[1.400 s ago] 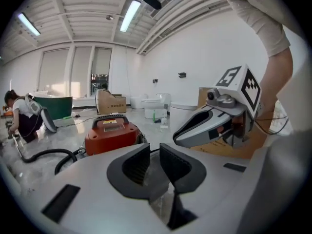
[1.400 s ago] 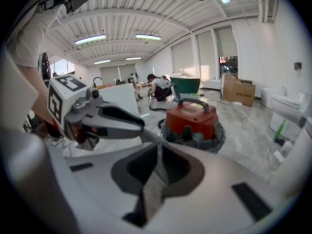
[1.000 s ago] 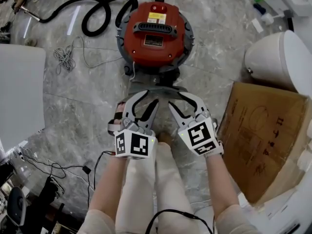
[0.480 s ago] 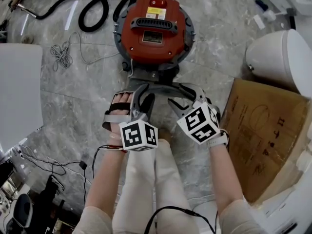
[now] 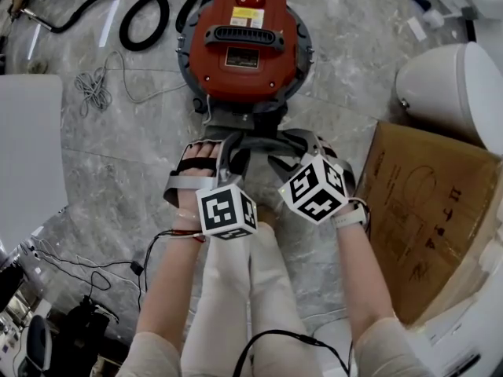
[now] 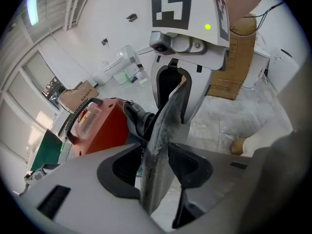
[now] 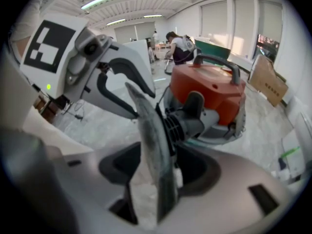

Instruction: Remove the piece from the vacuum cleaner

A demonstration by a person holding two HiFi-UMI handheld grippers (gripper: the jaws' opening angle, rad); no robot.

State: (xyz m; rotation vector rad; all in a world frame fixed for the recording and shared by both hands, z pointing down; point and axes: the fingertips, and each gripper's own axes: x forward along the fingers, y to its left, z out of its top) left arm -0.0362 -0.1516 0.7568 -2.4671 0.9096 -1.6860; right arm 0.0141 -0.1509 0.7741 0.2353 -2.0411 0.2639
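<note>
The red vacuum cleaner (image 5: 244, 42) stands on the stone floor, with a flat grey piece (image 5: 259, 138) plugged into its front by a black ribbed neck (image 7: 183, 123). My left gripper (image 5: 233, 157) straddles the piece from the left and my right gripper (image 5: 295, 154) from the right. The left gripper view has the grey piece (image 6: 163, 140) edge-on between the wide jaws of the left gripper (image 6: 156, 169). In the right gripper view the piece (image 7: 153, 150) stands the same way in the right gripper (image 7: 156, 179), whose jaws are opening. The pads do not visibly press on it.
A black hose (image 5: 149, 14) curls behind the vacuum, with a white cord (image 5: 98, 89) to its left. A cardboard box (image 5: 428, 218) and a white rounded object (image 5: 448, 85) stand at the right, a white panel (image 5: 27, 155) at the left. A sandalled foot (image 5: 192, 171) is beside the left gripper.
Both grippers have moved forward to the vacuum's front and now have the grey piece between their jaws. They have also drawn closer together.
</note>
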